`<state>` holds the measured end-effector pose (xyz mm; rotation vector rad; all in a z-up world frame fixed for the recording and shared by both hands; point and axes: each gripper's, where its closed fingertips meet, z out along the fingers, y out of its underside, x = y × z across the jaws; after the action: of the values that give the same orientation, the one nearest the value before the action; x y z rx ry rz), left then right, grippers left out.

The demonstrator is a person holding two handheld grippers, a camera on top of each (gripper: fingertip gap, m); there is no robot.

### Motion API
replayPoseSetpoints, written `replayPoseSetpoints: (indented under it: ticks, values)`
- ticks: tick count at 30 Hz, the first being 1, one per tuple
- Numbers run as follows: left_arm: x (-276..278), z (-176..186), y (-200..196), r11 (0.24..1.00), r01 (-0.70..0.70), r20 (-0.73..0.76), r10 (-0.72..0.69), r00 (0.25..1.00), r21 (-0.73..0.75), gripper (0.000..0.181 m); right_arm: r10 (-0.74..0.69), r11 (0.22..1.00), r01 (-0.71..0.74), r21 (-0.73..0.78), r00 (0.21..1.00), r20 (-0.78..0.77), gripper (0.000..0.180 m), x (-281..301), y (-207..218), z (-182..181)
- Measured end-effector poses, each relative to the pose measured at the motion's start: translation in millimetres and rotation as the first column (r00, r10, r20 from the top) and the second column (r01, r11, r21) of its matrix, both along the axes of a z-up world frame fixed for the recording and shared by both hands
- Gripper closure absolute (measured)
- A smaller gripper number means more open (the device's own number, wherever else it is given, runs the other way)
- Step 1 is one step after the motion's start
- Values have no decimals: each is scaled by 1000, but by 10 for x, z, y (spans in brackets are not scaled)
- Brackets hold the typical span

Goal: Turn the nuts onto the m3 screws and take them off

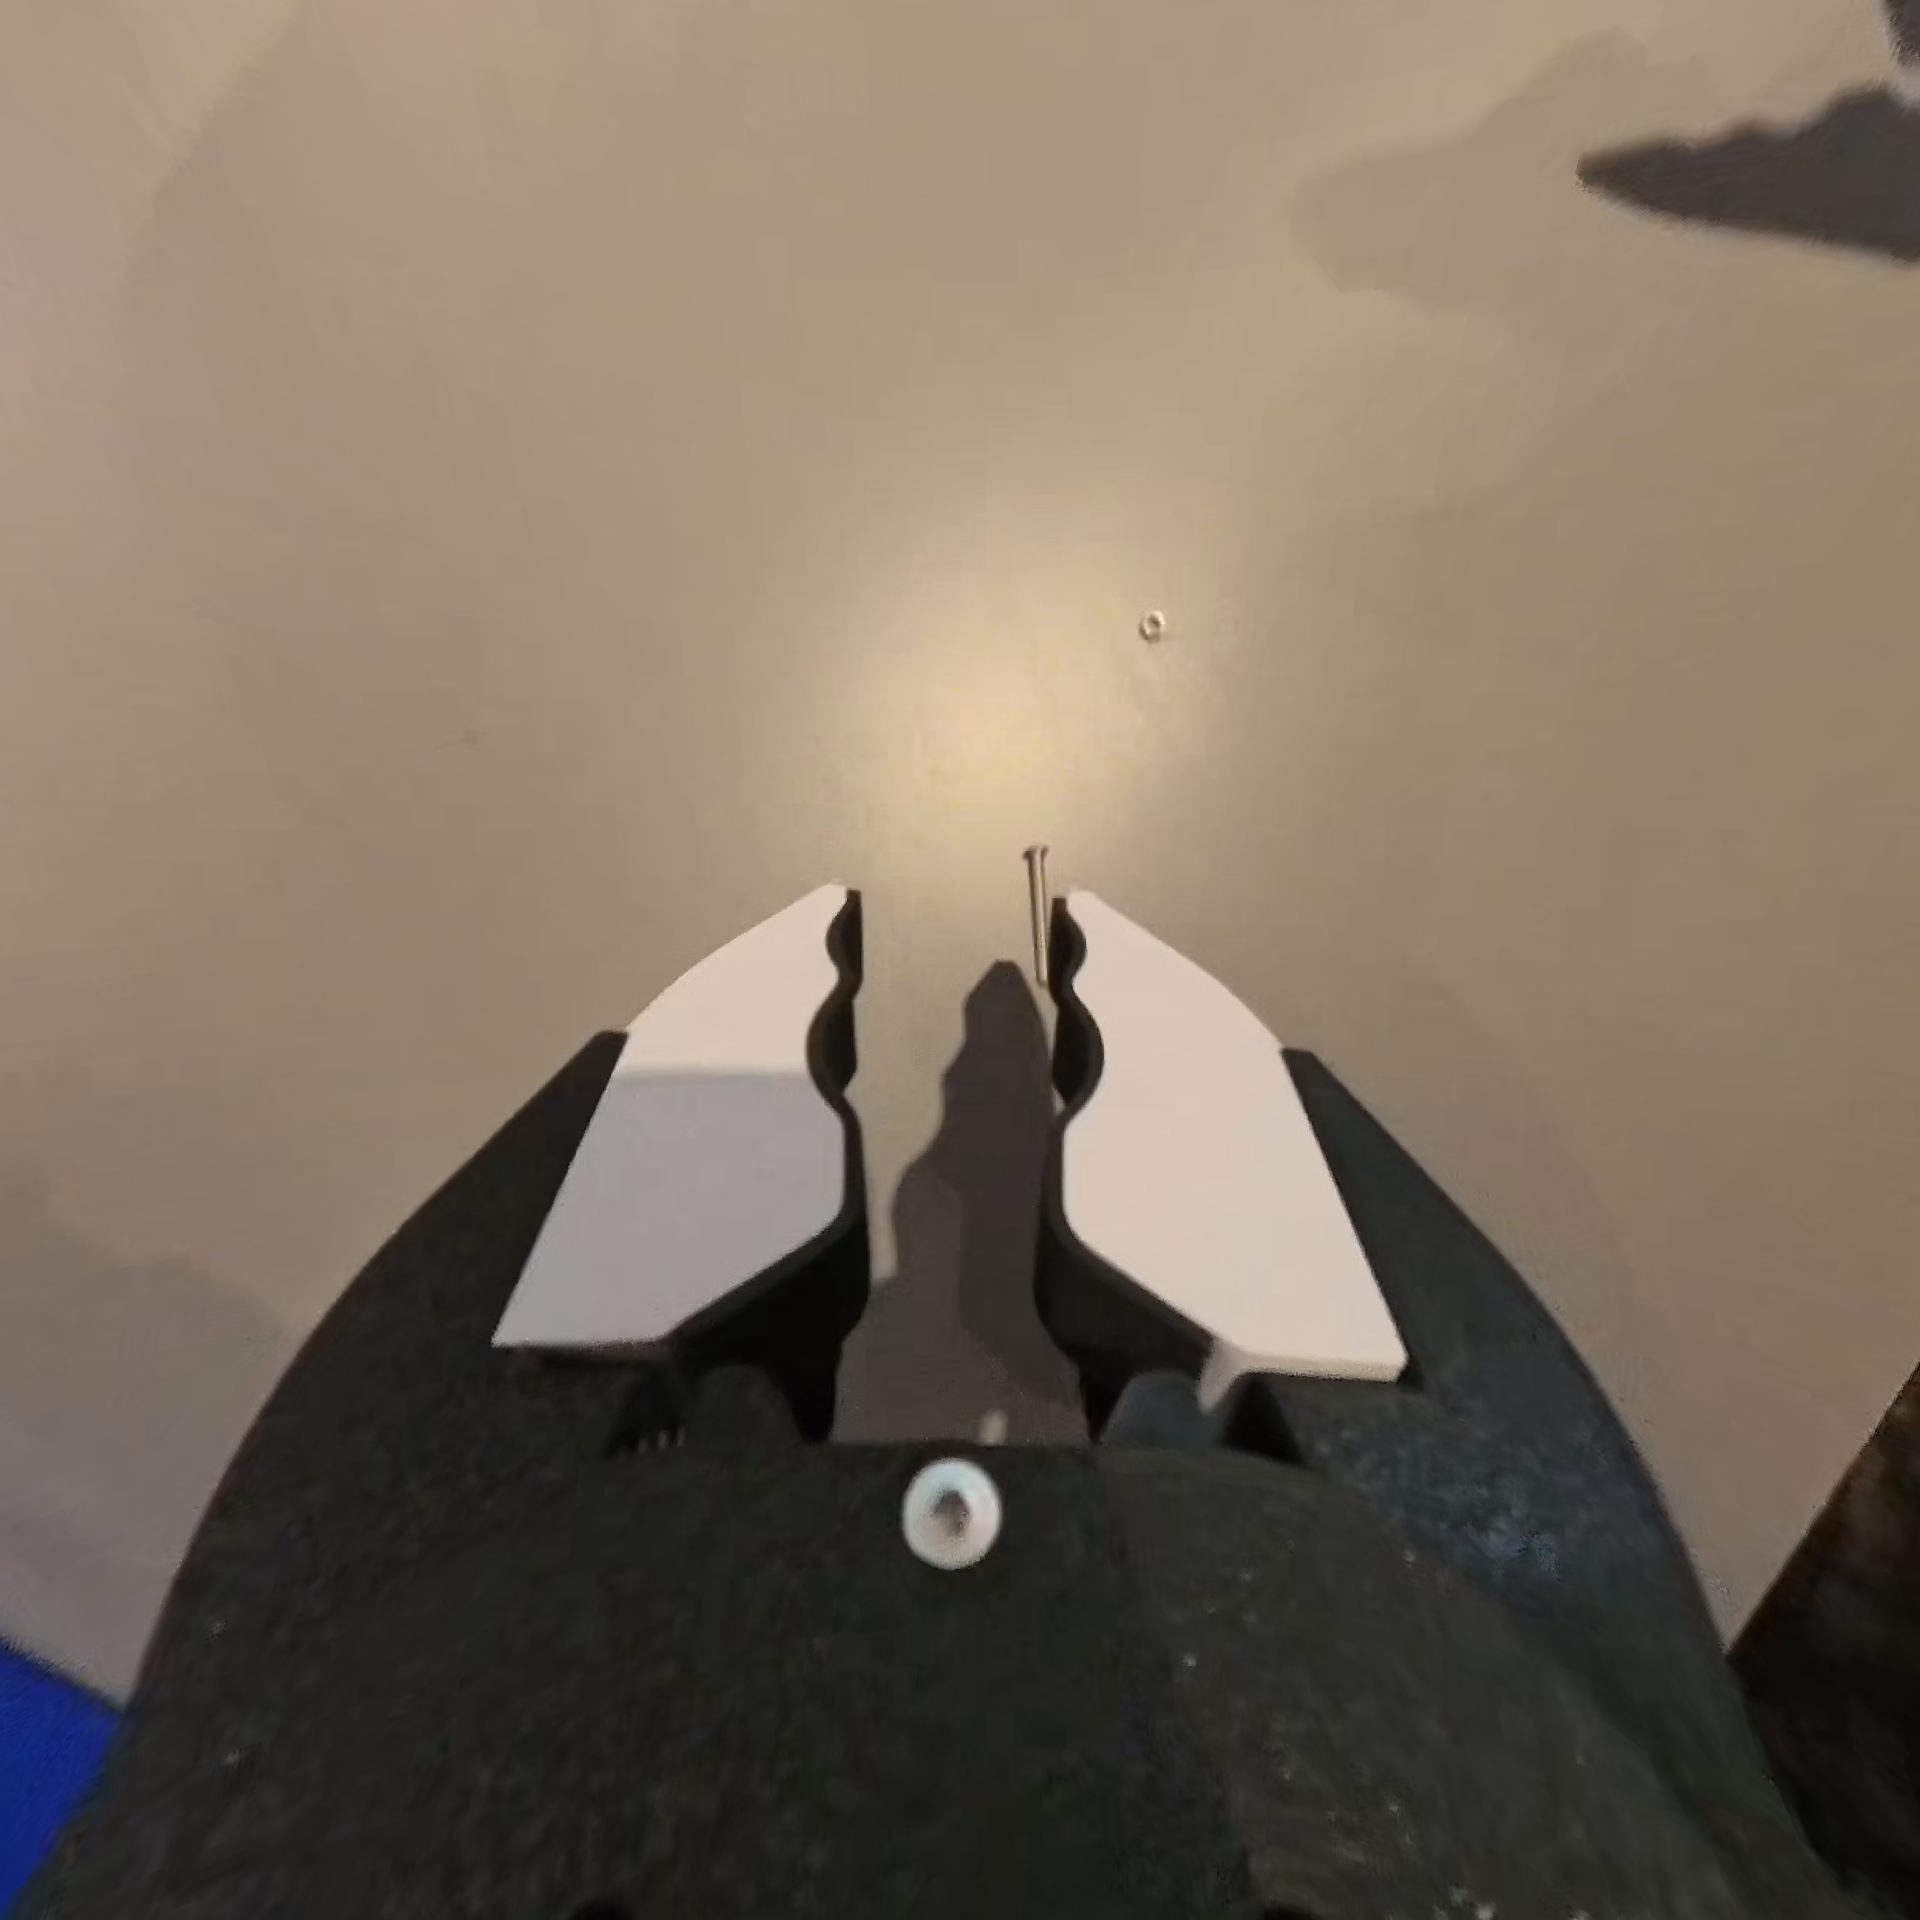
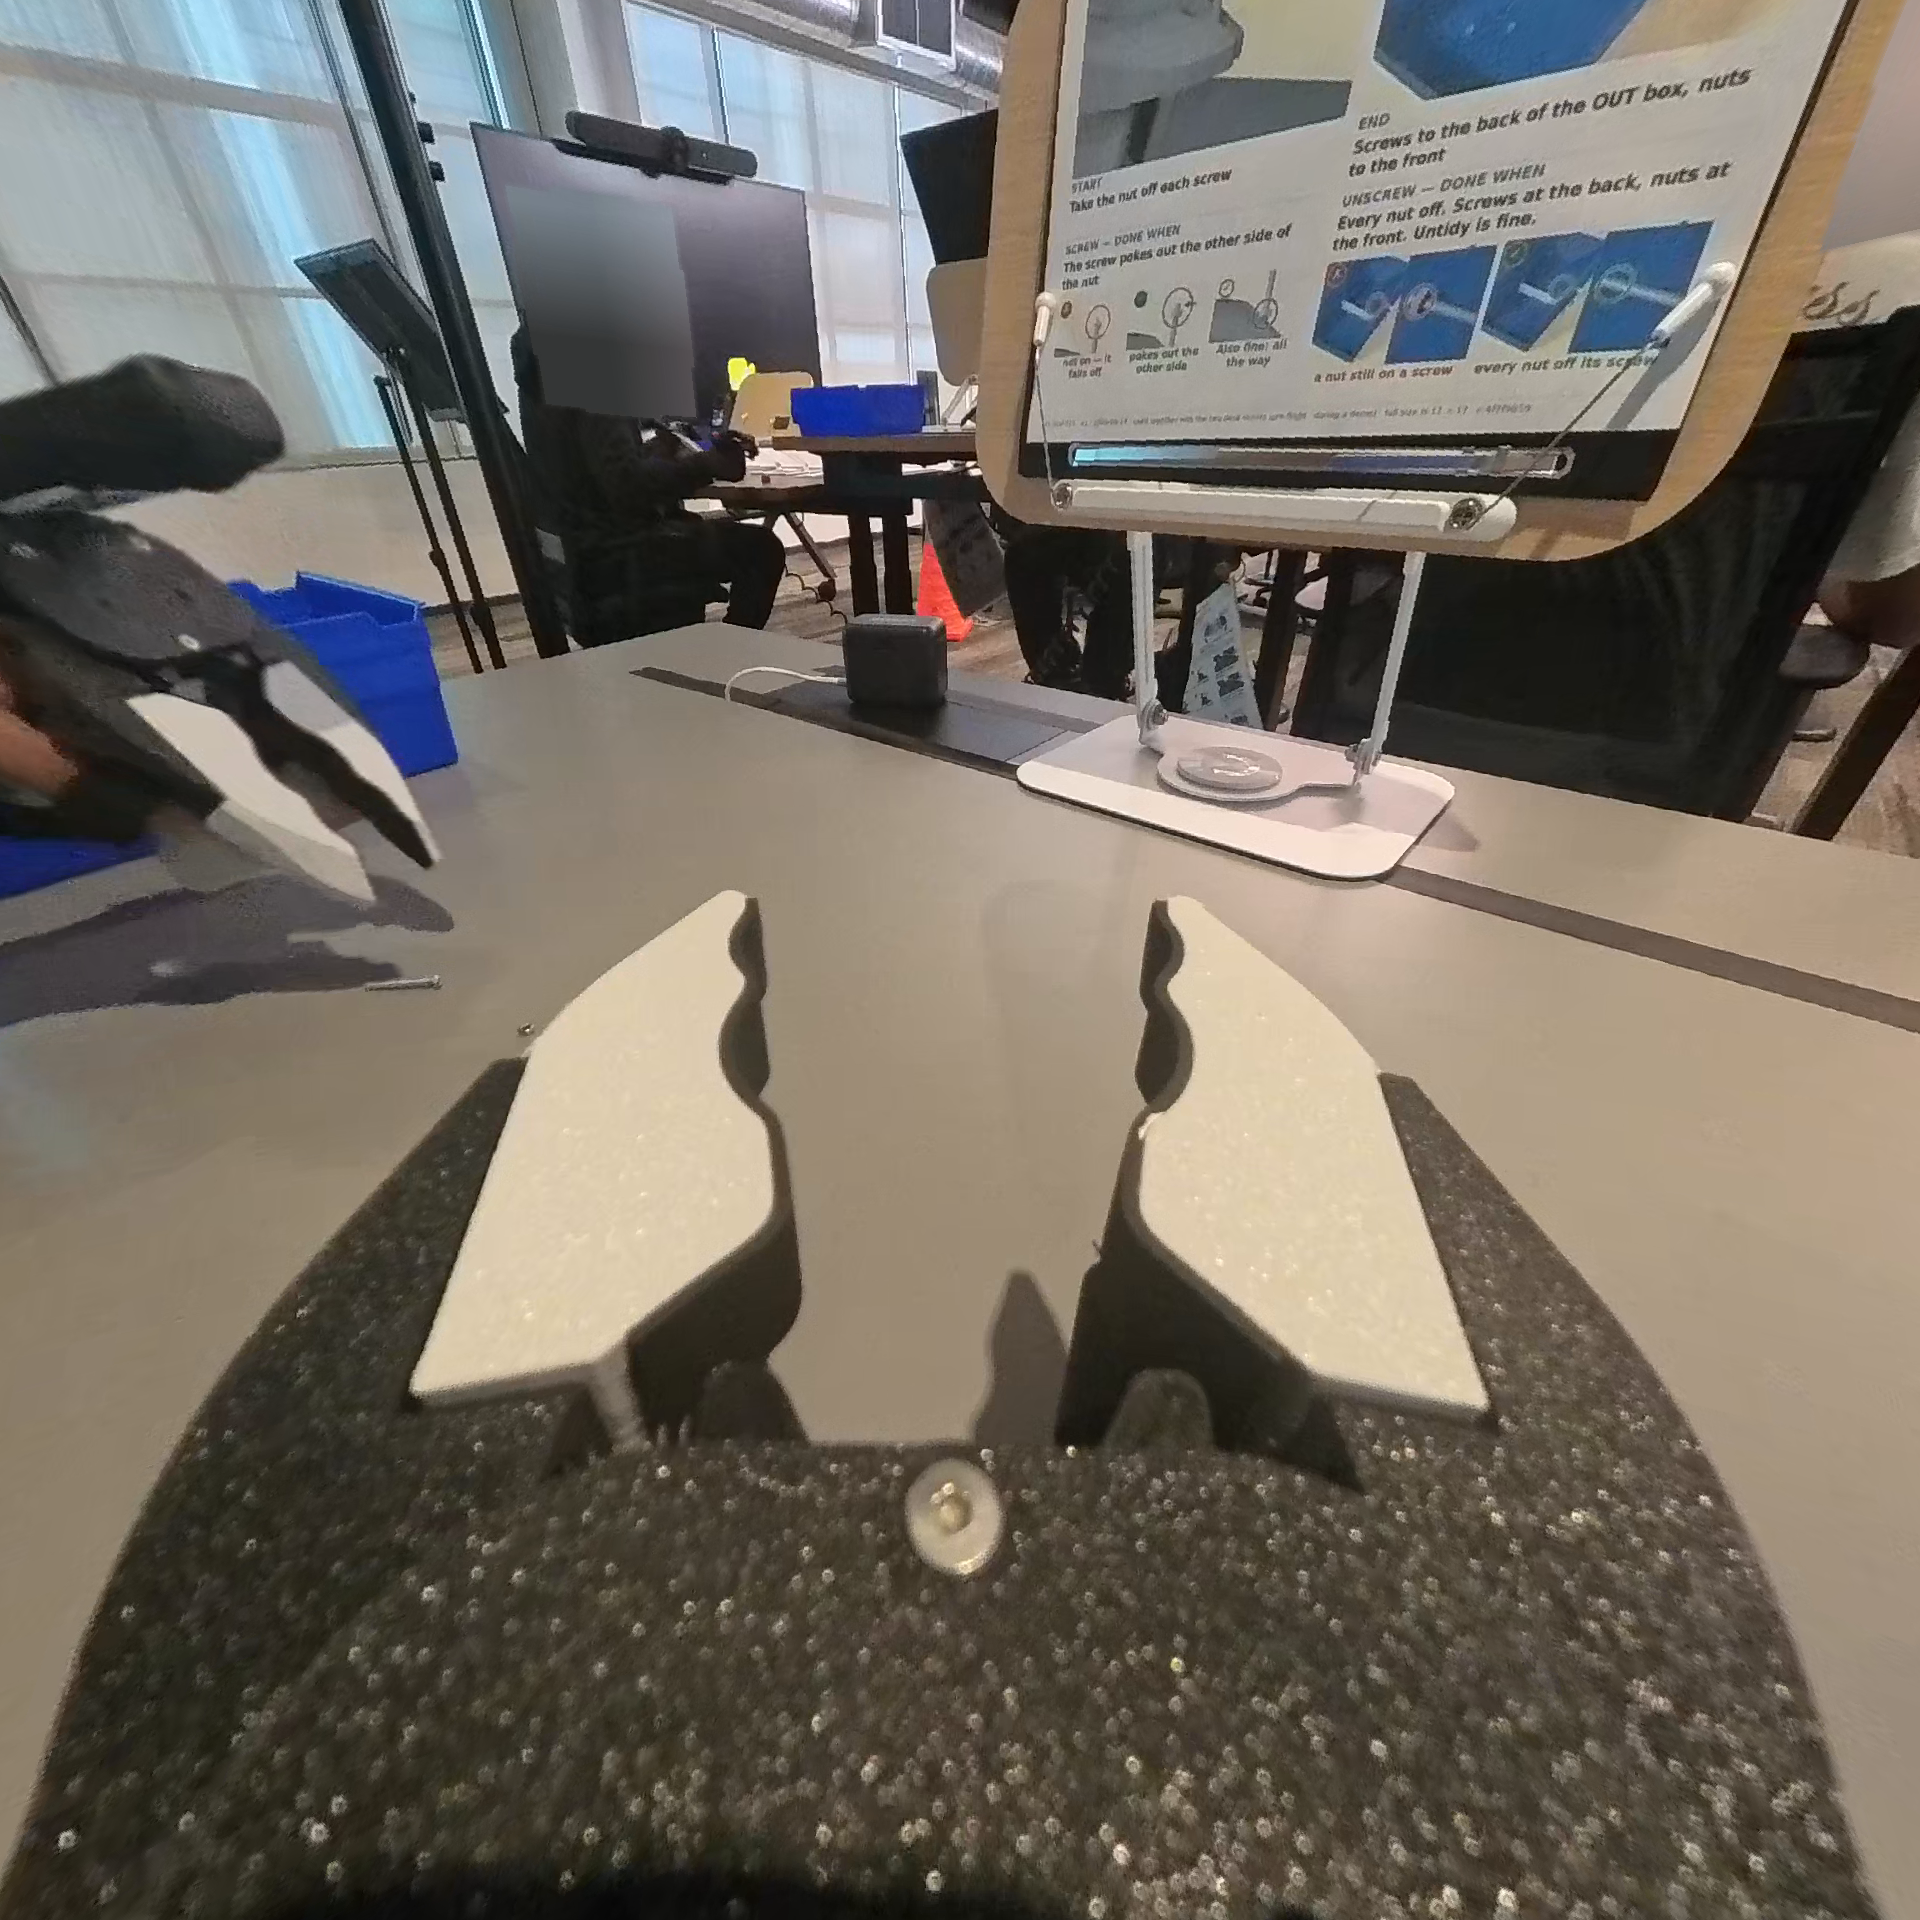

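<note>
Both grippers gape empty, the left gripper (image 1: 956, 904) poised over the M3 screw (image 1: 1035, 914) lying on the table (image 1: 520, 623), nut (image 1: 1151, 625) just beyond it, so closing off-centre could flick the screw away.

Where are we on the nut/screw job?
Done: nothing visibly; the nut lies loose on the table, apart from the screw. In hand: nothing held; open left gripper hovers over the screw, right gripper open, empty. Left: pick both, thread, unthread.
</note>
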<state>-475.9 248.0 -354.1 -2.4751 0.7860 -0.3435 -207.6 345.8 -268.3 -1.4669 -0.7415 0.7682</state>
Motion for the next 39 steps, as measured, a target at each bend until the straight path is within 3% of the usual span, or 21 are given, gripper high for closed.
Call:
replayPoseSetpoints:
  ticks: [1,11,16,18,23,27,31,35,39]
  values:
    - [-5,-12,-37,999,38,-32,-38,999,-6,146,-1,1000,1,1,1000,0,110,4,2,2]
    - [178,-344,-255,977,181,-116,-194,974,-110,148,-6,1000,6,-1,1000,0,110,8,10,-3]
    - [188,-365,-249,976,194,-133,-206,969,-102,163,-9,1000,9,0,1000,-1,110,14,17,-1]
    - [205,-371,-267,972,214,-148,-227,963,-95,178,-10,1000,10,1,1000,0,110,14,18,0]
    - [279,-375,-281,972,220,-156,-231,960,-85,179,-7,1000,7,2,1000,1,110,2,17,1]
    - [263,-350,-190,990,122,-122,-130,984,-68,179,-8,1000,8,2,1000,1,111,2,17,3]
    - [190,-219,-21,995,-94,30,96,995,-44,180,-7,1000,7,-2,1000,-2,111,0,22,3]
    - [71,-194,88,944,-319,186,329,926,-79,179,-2,1000,2,-4,1000,2,111,-21,19,-3]
    - [-98,-272,67,851,-514,207,526,825,-112,179,2,1000,-2,-6,1000,-2,111,-32,15,3]
